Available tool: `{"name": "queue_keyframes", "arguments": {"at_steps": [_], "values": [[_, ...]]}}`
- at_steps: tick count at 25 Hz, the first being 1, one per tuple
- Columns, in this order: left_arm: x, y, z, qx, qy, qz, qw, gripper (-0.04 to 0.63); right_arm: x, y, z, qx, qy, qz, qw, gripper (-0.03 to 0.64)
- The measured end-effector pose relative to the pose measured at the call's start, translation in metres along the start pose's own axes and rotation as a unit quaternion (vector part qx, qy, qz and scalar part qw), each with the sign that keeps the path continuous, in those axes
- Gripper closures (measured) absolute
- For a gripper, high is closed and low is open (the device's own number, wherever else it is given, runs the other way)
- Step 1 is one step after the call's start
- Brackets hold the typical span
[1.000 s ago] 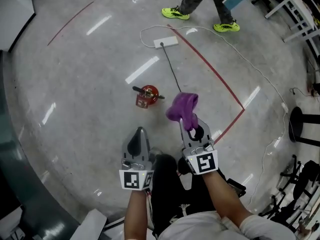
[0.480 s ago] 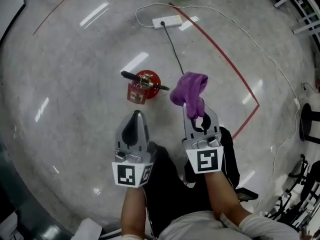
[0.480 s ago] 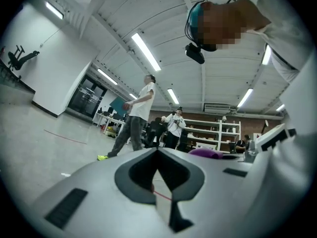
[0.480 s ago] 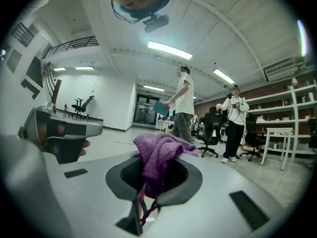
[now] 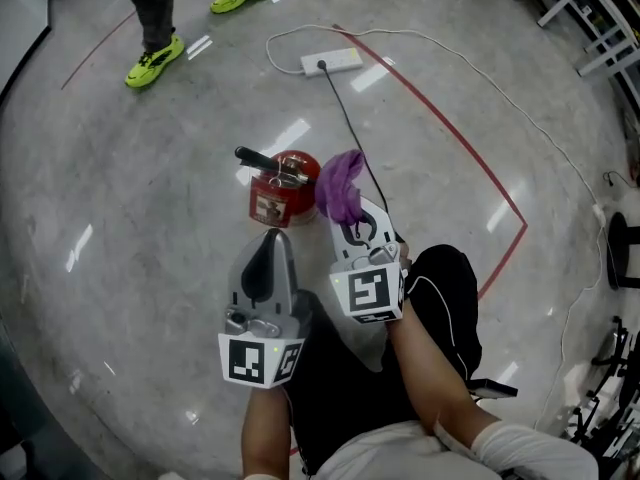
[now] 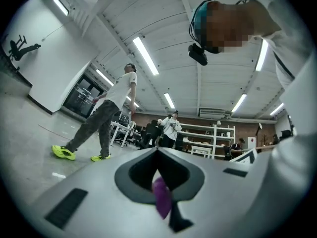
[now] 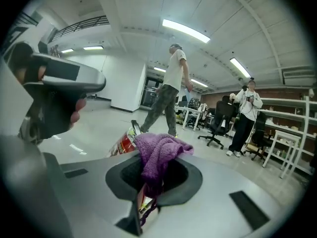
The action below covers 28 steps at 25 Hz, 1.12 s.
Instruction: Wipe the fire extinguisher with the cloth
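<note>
A small red fire extinguisher (image 5: 283, 186) with a black handle stands on the grey floor just ahead of me. My right gripper (image 5: 347, 211) is shut on a purple cloth (image 5: 338, 184), and the bunched cloth hangs right beside the extinguisher's right side, about touching it. In the right gripper view the cloth (image 7: 157, 156) spills over the jaws, with the extinguisher (image 7: 123, 141) just behind on the left. My left gripper (image 5: 271, 240) is shut with nothing in it, pointing at the floor just short of the extinguisher. In the left gripper view, jaws of the left gripper (image 6: 157, 150) meet at the tip.
A white power strip (image 5: 332, 61) lies beyond the extinguisher, its black cable (image 5: 348, 133) running toward me. Red tape (image 5: 462, 154) marks the floor at right. A person in bright yellow shoes (image 5: 153, 60) walks at upper left. White racks (image 5: 601, 16) stand at far right.
My right gripper has carried the cloth left and up to the extinguisher. The extinguisher is nearer to me now. The walking person has crossed from the upper right to the upper left.
</note>
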<state>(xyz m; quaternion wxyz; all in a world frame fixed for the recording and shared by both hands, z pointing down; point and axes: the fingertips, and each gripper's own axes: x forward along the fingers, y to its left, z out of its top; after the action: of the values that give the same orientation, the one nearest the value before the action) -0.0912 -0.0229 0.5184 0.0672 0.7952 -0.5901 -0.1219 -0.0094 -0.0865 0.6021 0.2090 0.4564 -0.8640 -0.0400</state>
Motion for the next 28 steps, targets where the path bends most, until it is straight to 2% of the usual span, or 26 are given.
{"name": "queue_keyframes", "arguments": {"at_steps": [8, 17, 28], "values": [[-0.010, 0.012, 0.001, 0.001, -0.008, 0.003, 1.0000, 0.591, 0.027, 0.019, -0.003, -0.042, 0.017, 0.007, 0.999, 0.568], [-0.012, 0.016, -0.004, -0.002, -0.007, 0.003, 1.0000, 0.591, 0.023, 0.014, -0.033, -0.040, 0.039, -0.005, 0.998, 0.568], [-0.012, 0.017, -0.010, -0.008, -0.003, -0.003, 1.0000, 0.591, 0.013, -0.011, -0.086, -0.006, 0.079, -0.054, 0.995, 0.568]]}}
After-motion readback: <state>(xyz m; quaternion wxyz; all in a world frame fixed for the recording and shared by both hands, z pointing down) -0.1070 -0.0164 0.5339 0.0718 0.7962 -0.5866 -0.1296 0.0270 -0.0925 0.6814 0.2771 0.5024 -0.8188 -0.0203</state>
